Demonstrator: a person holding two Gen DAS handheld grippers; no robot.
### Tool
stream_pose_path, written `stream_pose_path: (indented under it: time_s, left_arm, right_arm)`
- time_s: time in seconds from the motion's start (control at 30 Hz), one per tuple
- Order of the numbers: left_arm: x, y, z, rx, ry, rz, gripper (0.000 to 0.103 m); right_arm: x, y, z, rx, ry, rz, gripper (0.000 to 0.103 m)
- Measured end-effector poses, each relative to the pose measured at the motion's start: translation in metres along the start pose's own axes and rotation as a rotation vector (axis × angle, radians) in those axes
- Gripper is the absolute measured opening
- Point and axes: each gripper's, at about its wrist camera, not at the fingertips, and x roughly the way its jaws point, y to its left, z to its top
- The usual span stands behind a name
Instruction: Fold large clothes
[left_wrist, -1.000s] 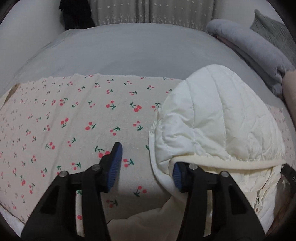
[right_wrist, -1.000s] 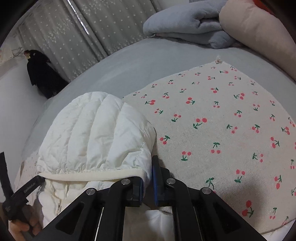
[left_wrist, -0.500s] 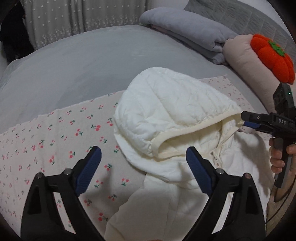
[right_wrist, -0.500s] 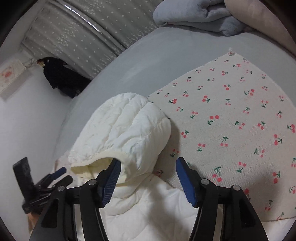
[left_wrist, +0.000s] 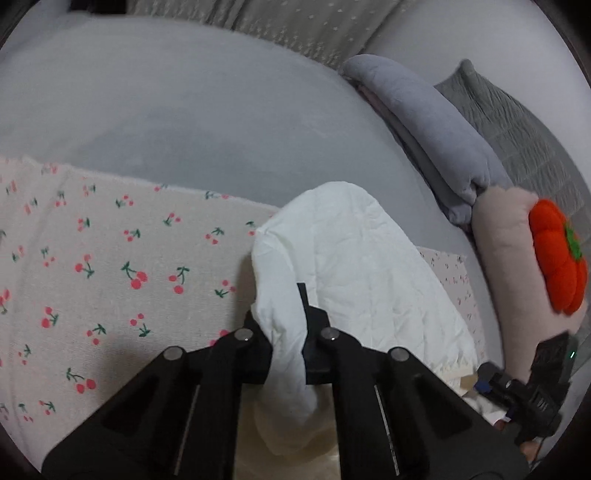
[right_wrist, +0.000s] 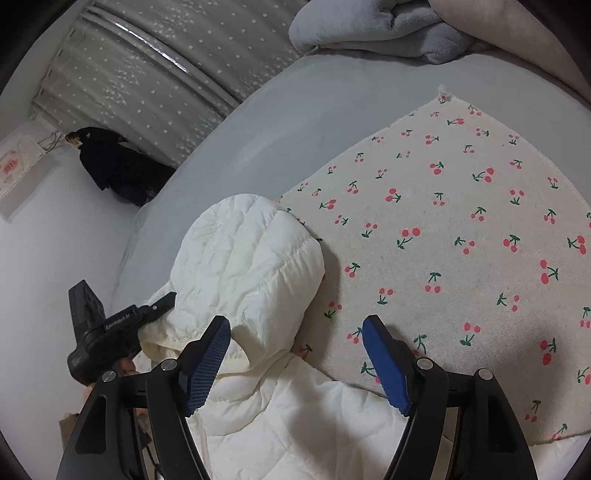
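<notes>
Now clamped: left gripper (left_wrist: 287, 328), low centre of the left wrist view, both jaws pressed together on a pinch of the white quilted hooded jacket (left_wrist: 354, 258), at the edge of the hood. Also visible at the left edge of the right wrist view, biting into the hood rim. Right gripper (right_wrist: 295, 362), bottom centre of its own view: jaws wide apart and opening, blue pads (right_wrist: 205, 360) clear of the cloth, with only the shoulder part of the jacket below them and nothing pressed.

Beyond the grippers: jacket lying on the cherry-print cloth (right_wrist: 461, 229), hood puffed up in the middle of both views, body running off the bottom. Grey bedsheet (left_wrist: 184, 110) further out.

Probably light, soft and bulky, with smooth shell fabric likely to slip; padding springy, so folds may reopen. Best taken at a seam or the ribbed cream trim, with a deep pinch through all layers.
</notes>
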Motion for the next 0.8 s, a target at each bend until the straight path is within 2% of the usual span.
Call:
stream_pose_path:
  time_s: [0.13,0.23,0.3,0.4,0.5,0.63,0.8]
  left_arm:
    - [-0.046,-0.028,-0.007,0.139,-0.093,0.010,0.005]
    - [-0.085,-0.054,-0.028,0.308,-0.167,0.042,0.005]
    - [-0.105,-0.072,-0.045,0.458,-0.179,0.083,0.005]
    - [-0.129,-0.097,-0.075,0.667,-0.184,0.119,0.005]
    - [-0.152,-0.110,-0.102,0.802,-0.202,0.114,0.005]
    - [-0.165,-0.122,-0.133,0.905,-0.198,0.105,0.005]
    - [-0.172,-0.109,-0.160,0.952,-0.189,0.136,0.006]
  right_arm:
    - [-0.003,0.009,0.002,-0.009,-0.008,0.029,0.076]
    - [-0.018,0.025,0.007,-0.031,-0.069,0.048,0.076]
    - [-0.040,0.034,0.005,-0.023,-0.125,0.118,0.076]
    - [-0.064,0.043,-0.004,-0.005,-0.117,0.275,0.077]
    - [-0.084,0.040,-0.017,0.028,-0.106,0.343,0.078]
    - [-0.098,0.027,-0.031,0.064,-0.054,0.348,0.078]
    - [-0.108,0.019,-0.032,0.190,0.048,0.508,0.080]
